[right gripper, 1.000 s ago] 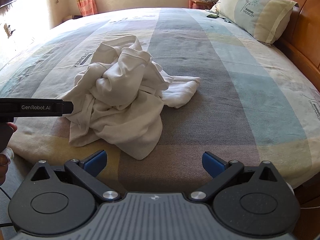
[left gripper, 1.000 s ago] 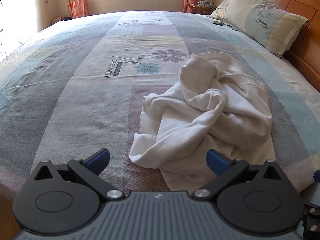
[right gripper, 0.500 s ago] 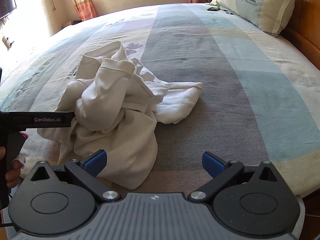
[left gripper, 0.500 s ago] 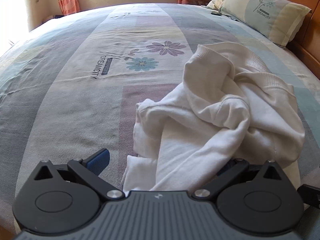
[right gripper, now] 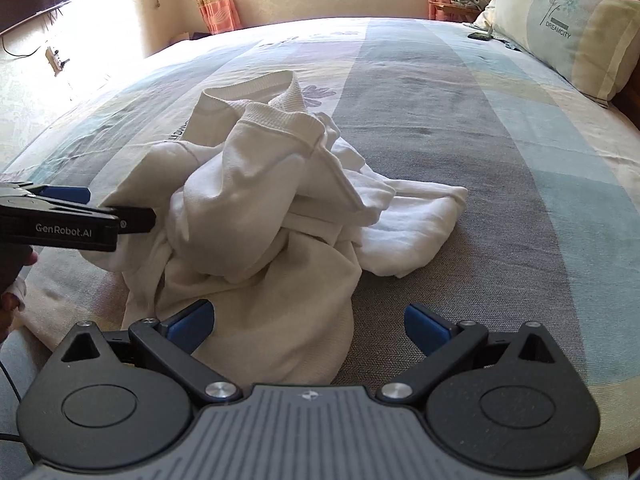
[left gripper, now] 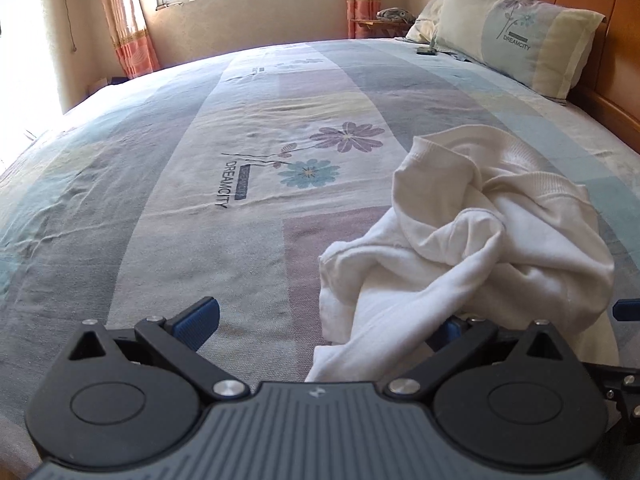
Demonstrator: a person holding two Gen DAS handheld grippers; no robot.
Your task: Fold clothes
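Whereas a second ago the left gripper (left gripper: 320,320) hung back from the near edge of the bed (left gripper: 200,240), it has now come forward and a little up, so that the crumpled white garment (left gripper: 460,248) spills across its right side and hides most of that finger. The right gripper (right gripper: 308,322) has closed in too; the heap now fills the lower left of its view. That reads as an approach to take hold of the cloth, though no grip has been made yet.

Both grippers stand wide open and hold nothing. In the right wrist view the left gripper shows from the side, its tip touching or just beside the left flank of the garment (right gripper: 260,208) (I cannot tell whether cloth lies between its fingers there). The right gripper's left finger sits over the near hem of the heap, while its right finger is over bare bedspread.

The garment lies bunched near the front edge of the bed, ribbed cuff or hem sticking up, one flatter part trailing off to the right. It is not folded. A pillow (left gripper: 516,44) rests at the headboard, well apart from the heap.
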